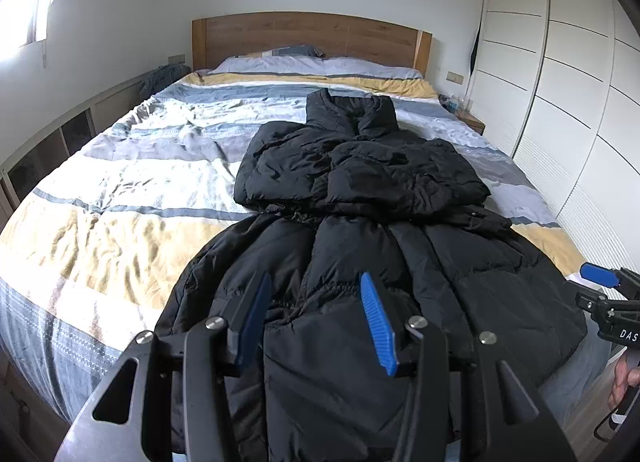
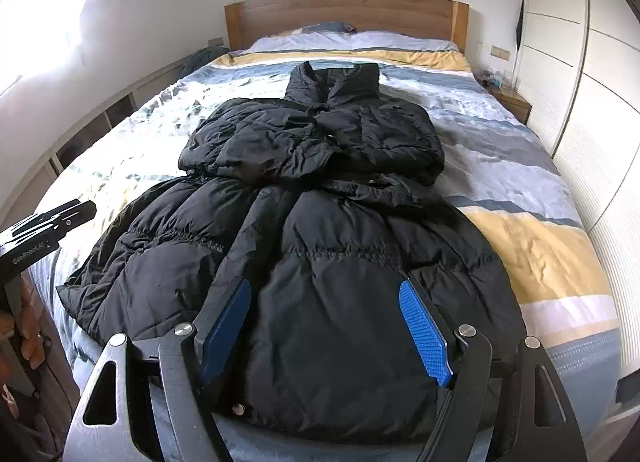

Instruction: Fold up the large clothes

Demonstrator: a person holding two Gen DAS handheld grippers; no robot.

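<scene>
Both wrist views near bed foot point(image 1: 100, 246), facing headboard point(image 2: 344, 12) (shared)

White letters "DAS" on the black body of the right gripper point(image 1: 600, 282), cut off at the left wrist view's right edge; faint grey print on the left gripper point(image 2: 80, 208) body, looks like "GenRobot.AI", partly blurred; nothing else legible.
</scene>
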